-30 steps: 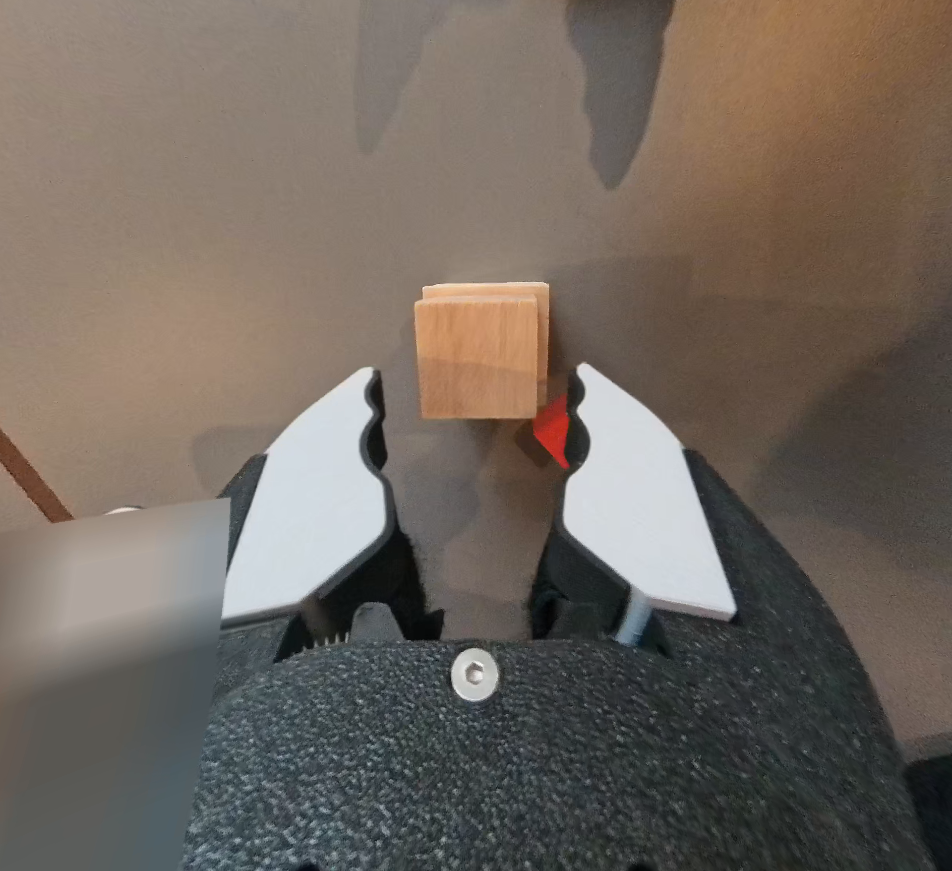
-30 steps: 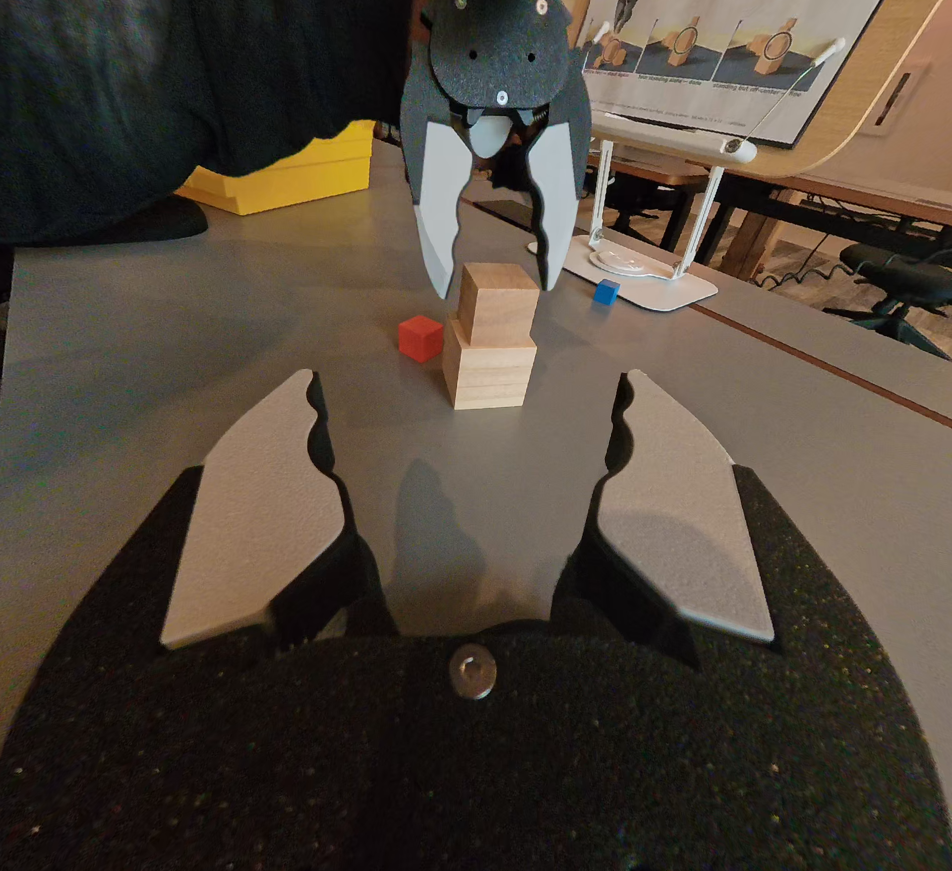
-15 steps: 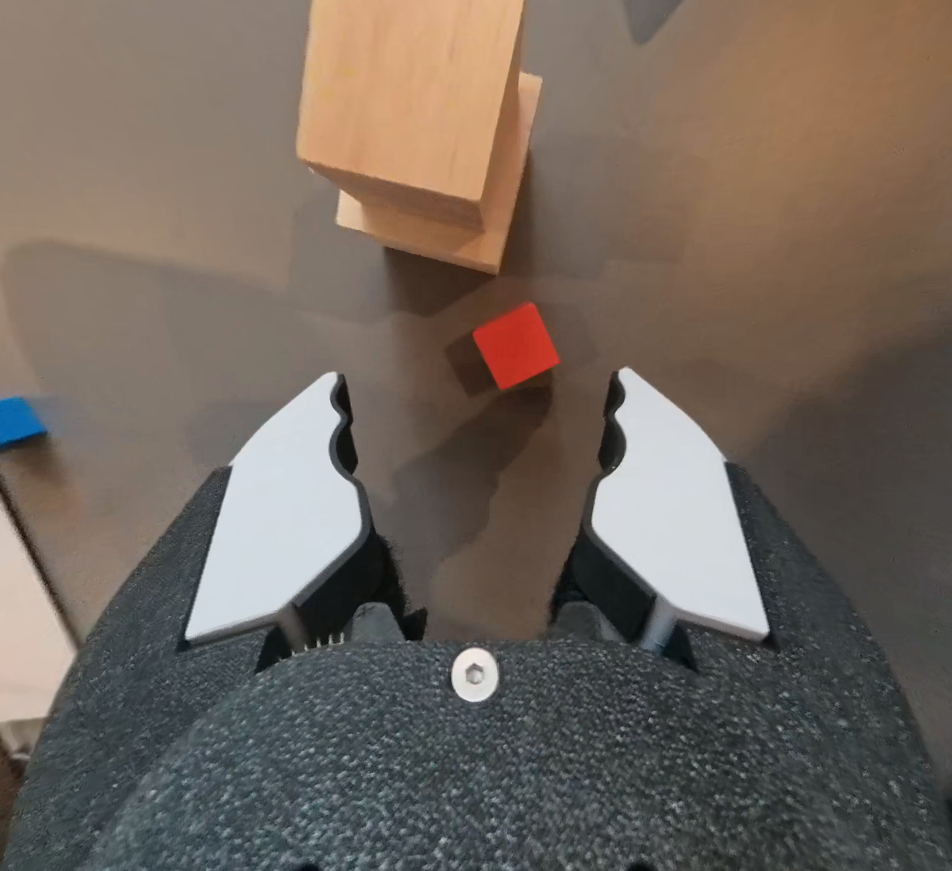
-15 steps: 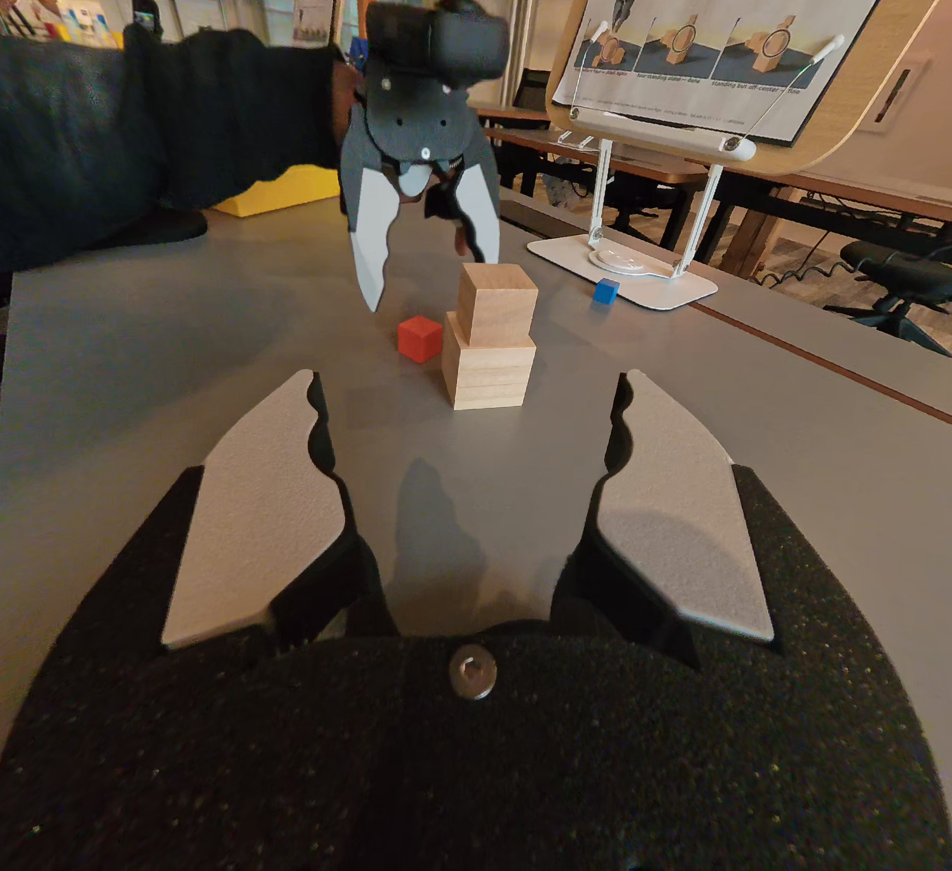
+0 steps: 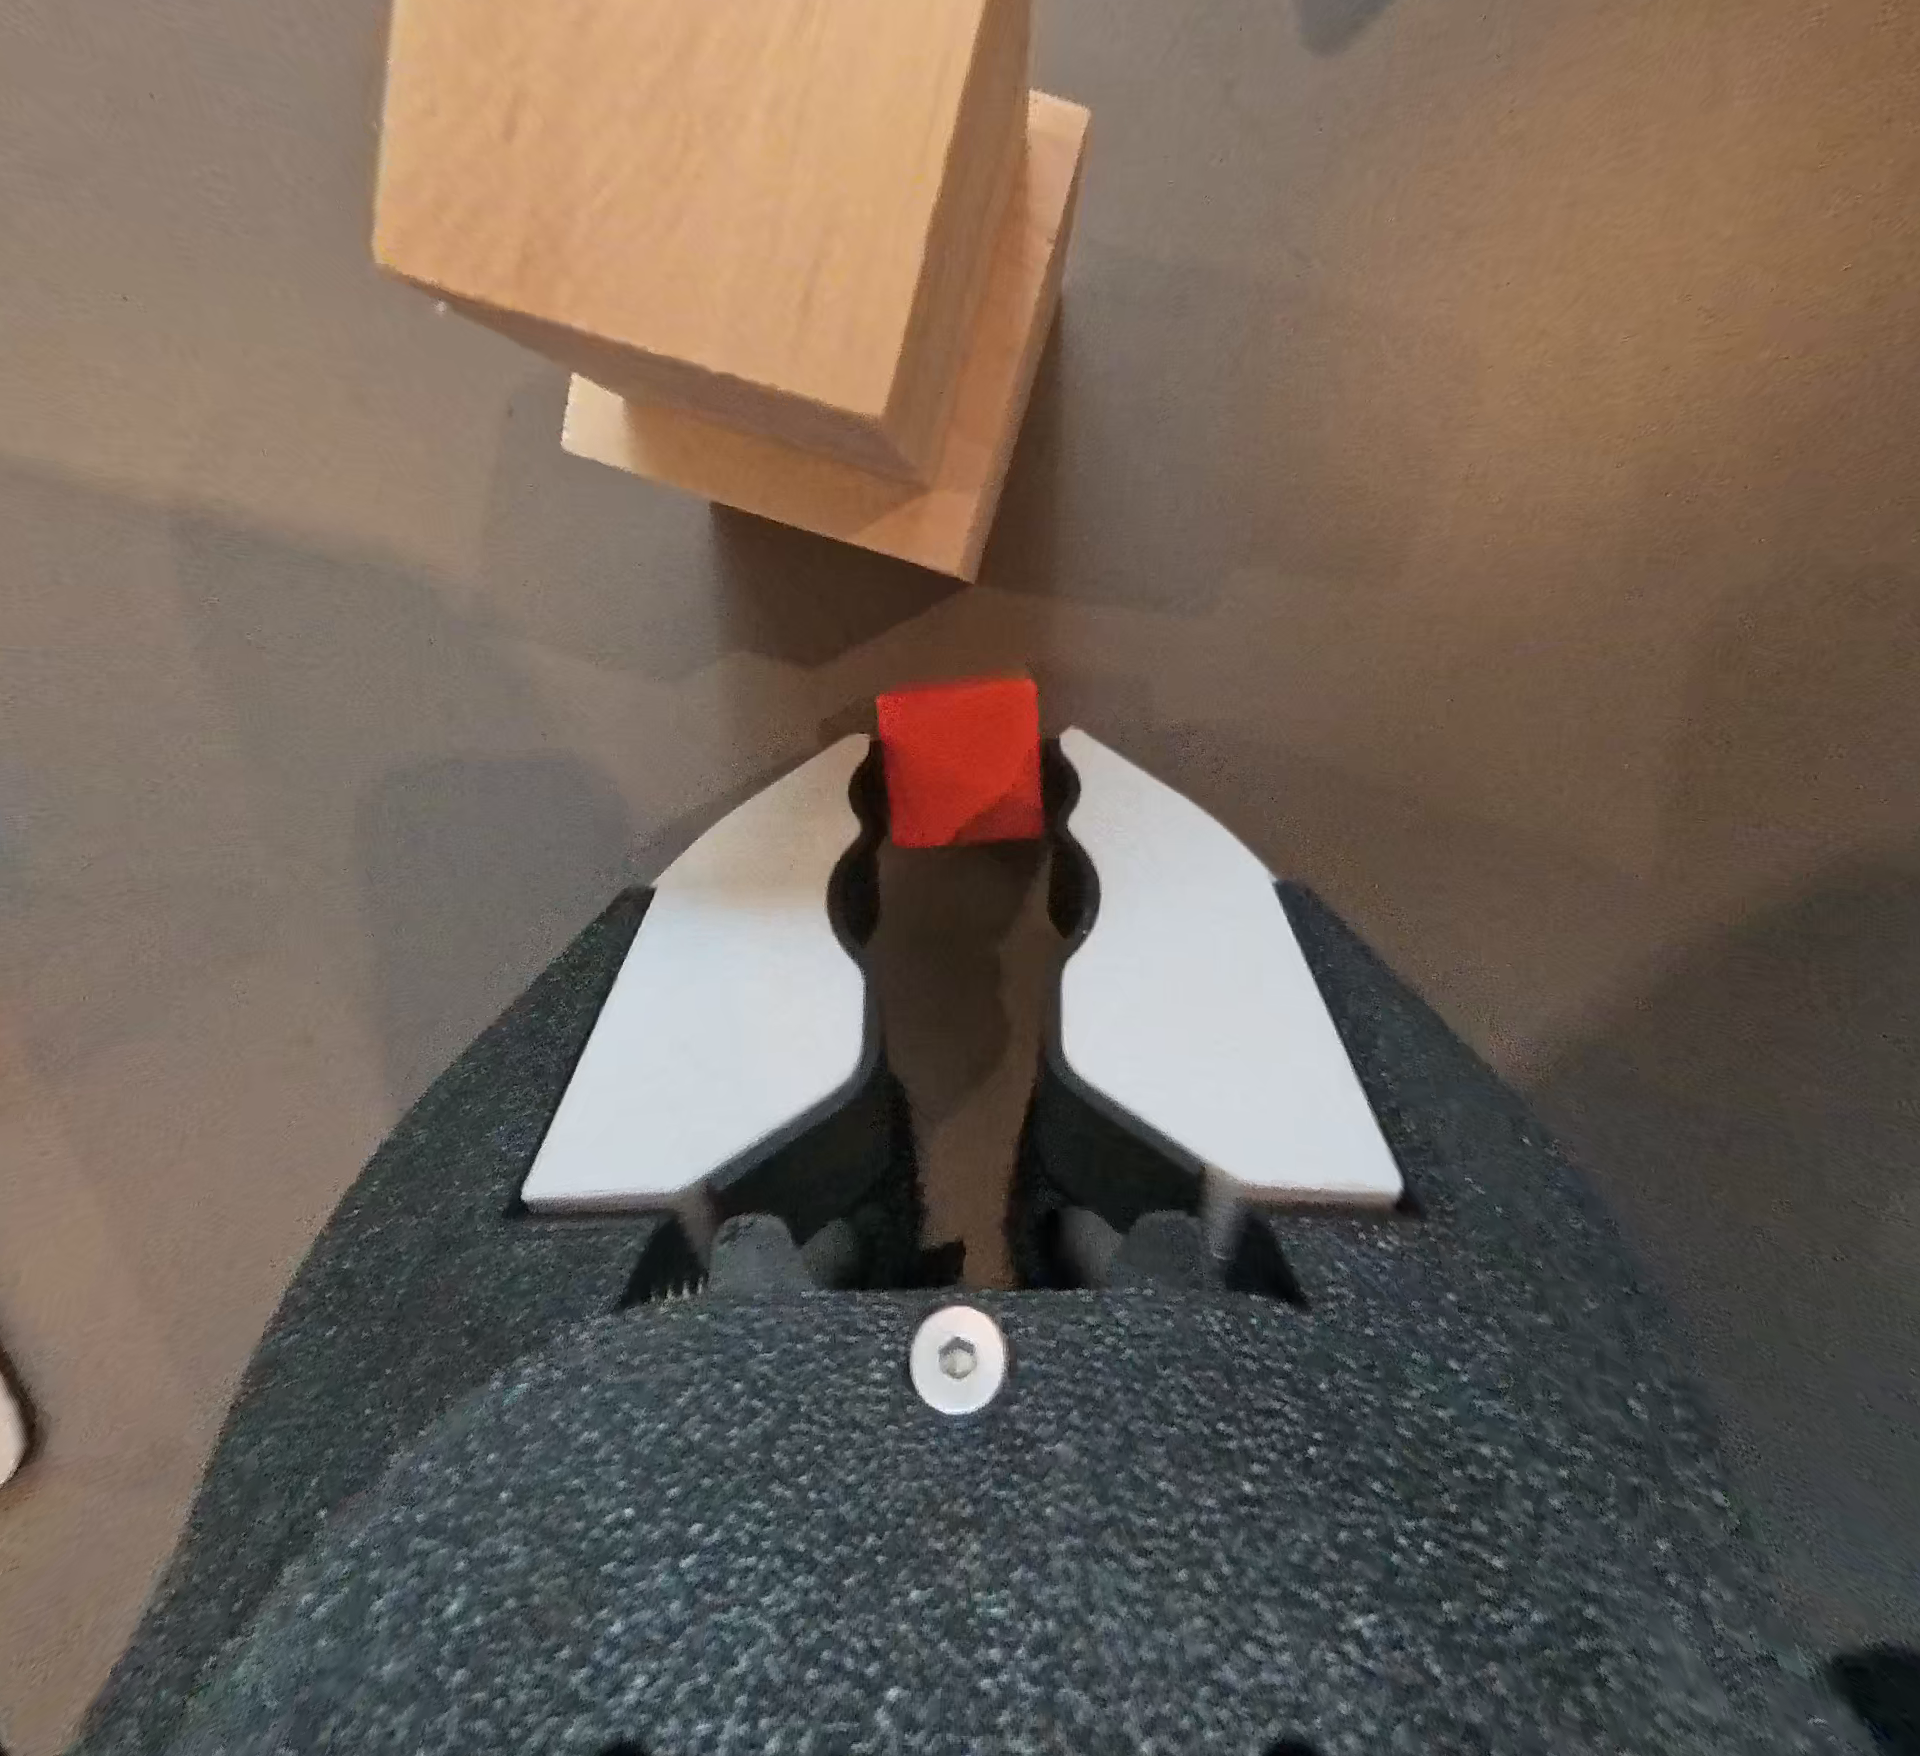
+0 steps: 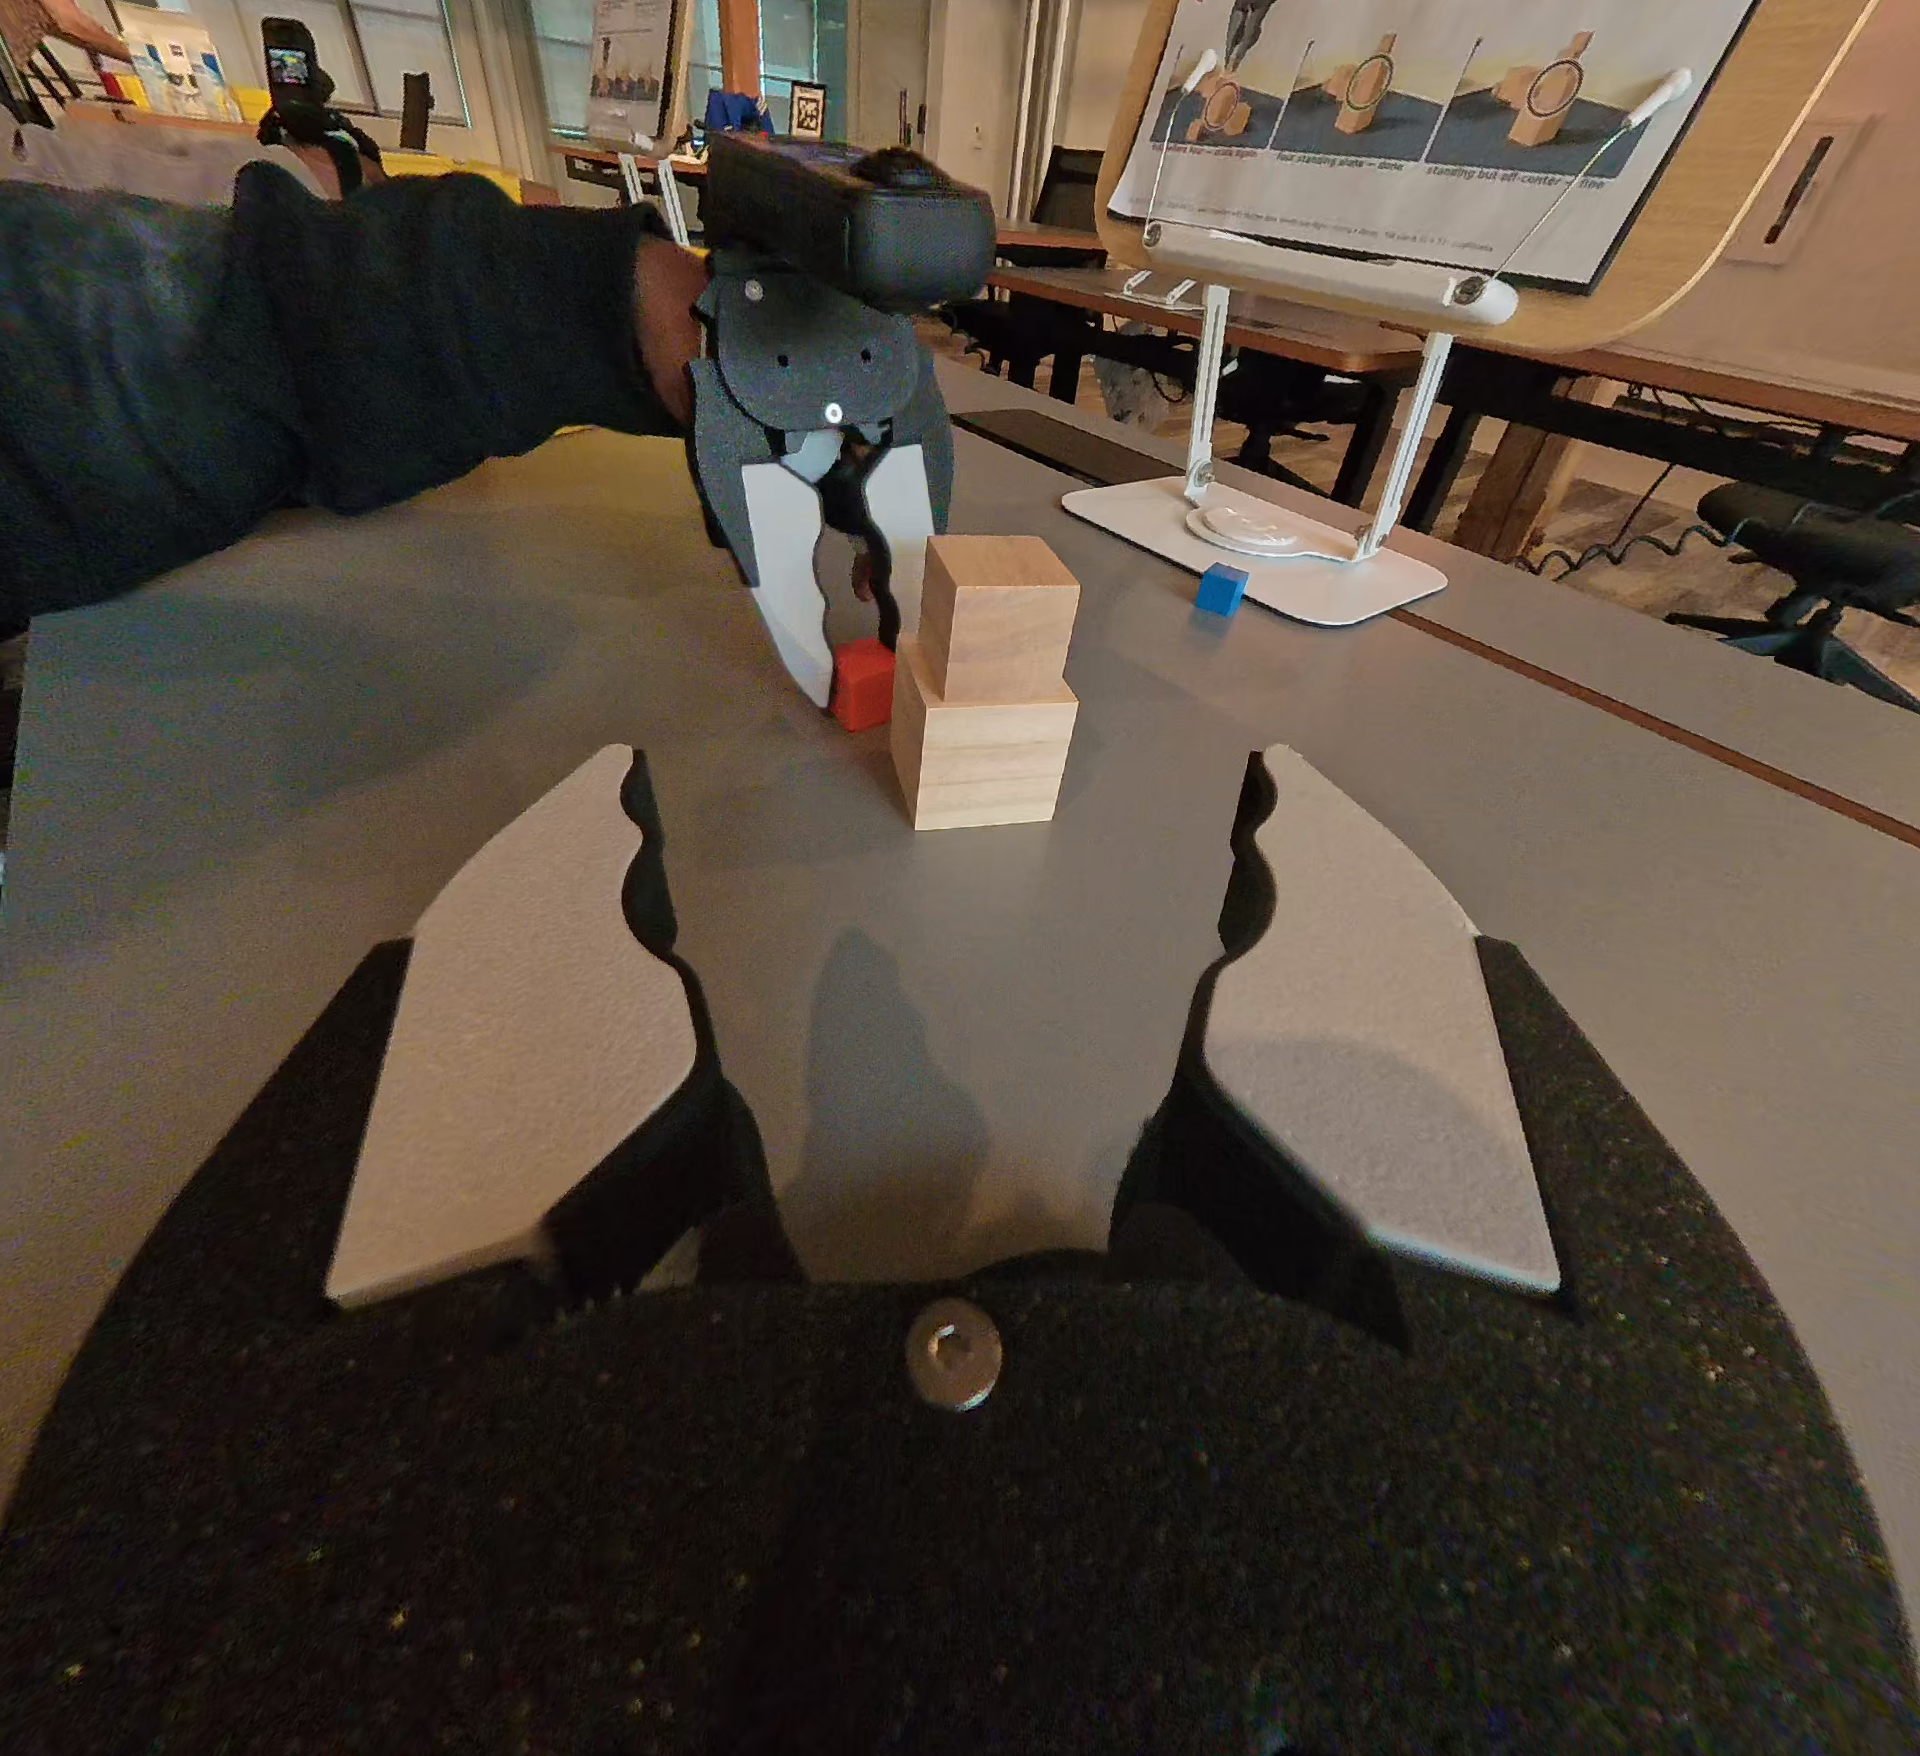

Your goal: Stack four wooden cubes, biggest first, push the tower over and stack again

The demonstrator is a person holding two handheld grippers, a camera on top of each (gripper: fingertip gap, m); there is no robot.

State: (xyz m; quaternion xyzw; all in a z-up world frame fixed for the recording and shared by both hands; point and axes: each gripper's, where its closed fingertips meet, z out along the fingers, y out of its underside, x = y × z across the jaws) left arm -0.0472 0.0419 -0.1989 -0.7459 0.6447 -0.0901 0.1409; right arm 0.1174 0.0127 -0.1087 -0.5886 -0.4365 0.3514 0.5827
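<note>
Two plain wooden cubes stand stacked on the grey table: the big cube (image 6: 982, 756) (image 5: 1029, 304) below, the medium cube (image 6: 997, 615) (image 5: 686, 148) on top, set slightly off-centre. A small red cube (image 5: 956, 761) (image 6: 864, 683) sits at table level just left of the stack. My left gripper (image 5: 961, 750) (image 6: 857, 667) points down and is shut on the red cube, one finger against each side. My right gripper (image 6: 940, 761) is open and empty, low over the table, in front of the stack. A small blue cube (image 6: 1219, 588) lies farther back right.
A white stand base (image 6: 1299, 563) carries a tilted instruction board (image 6: 1455, 44) at the back right, by the blue cube. A dark sleeve (image 6: 312, 335) reaches in from the left. The table's right edge (image 6: 1662, 719) runs diagonally; chairs and other tables are beyond.
My left gripper moved off the top of the stack, came down to the red cube beside it and shut on it. My right gripper has not moved.
</note>
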